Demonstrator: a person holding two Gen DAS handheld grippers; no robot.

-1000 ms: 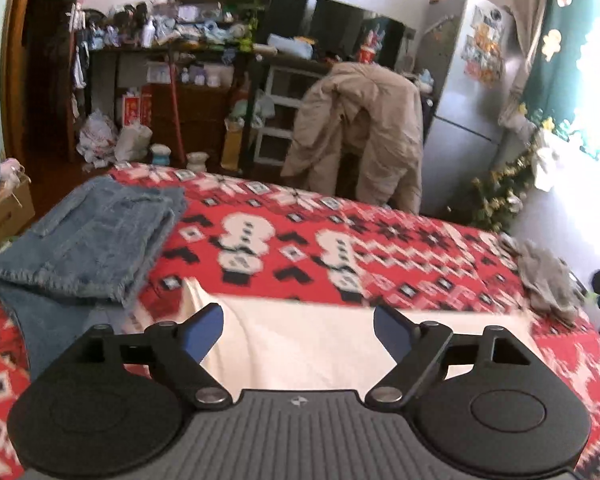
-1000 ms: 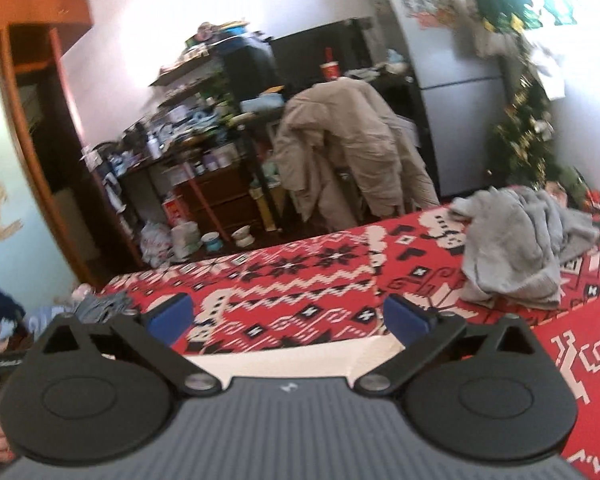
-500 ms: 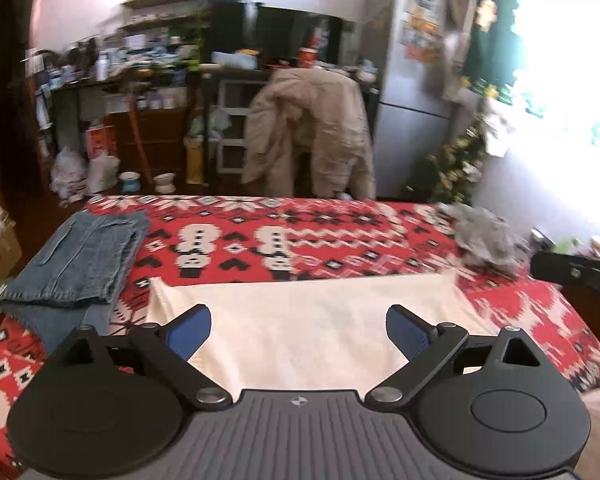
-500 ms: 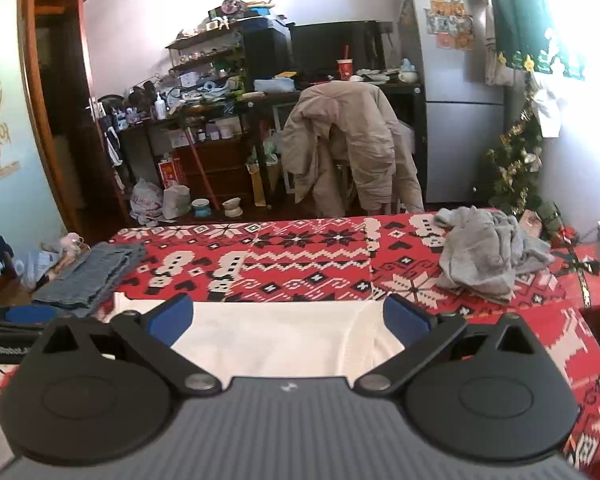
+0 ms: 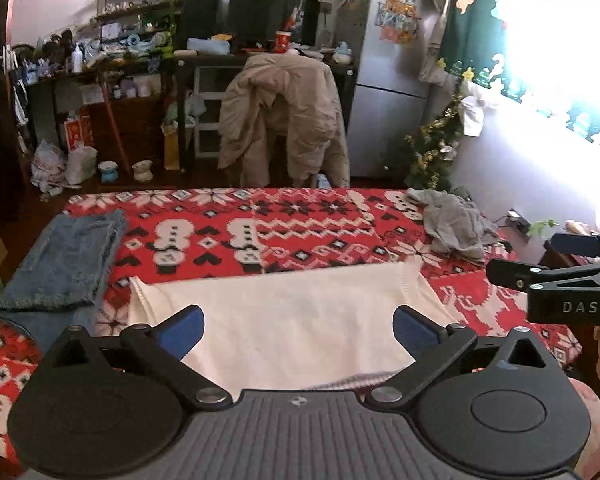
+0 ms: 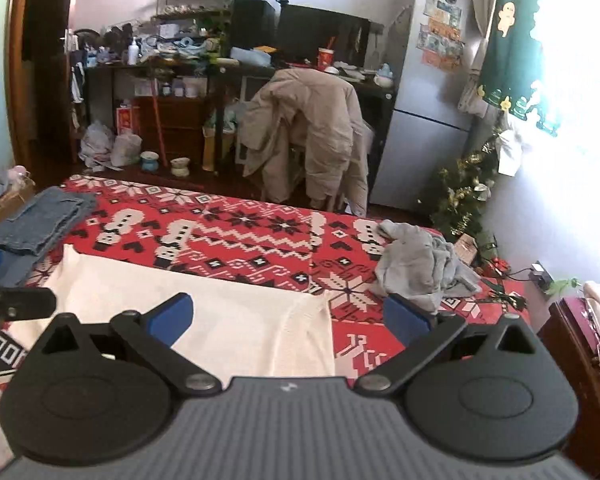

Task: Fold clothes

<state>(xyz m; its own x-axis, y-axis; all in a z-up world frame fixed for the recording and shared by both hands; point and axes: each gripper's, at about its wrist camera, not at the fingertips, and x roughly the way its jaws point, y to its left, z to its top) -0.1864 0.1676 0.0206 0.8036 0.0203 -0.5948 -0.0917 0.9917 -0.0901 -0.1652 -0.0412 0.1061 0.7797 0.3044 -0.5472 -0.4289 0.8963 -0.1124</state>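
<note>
Both the left gripper [image 5: 298, 330] and right gripper [image 6: 286, 316] hover with jaws spread, holding nothing, over the white garment [image 5: 284, 320] lying flat on the bed [image 5: 300, 232], apparently single-layered; pinching only its top layer would likely drag it askew.

White knit cloth [image 5: 292, 320]; blue denim [image 5: 64, 256]; woven patterned bedspread [image 5: 300, 224]; matt metal fridge [image 5: 388, 80].
</note>
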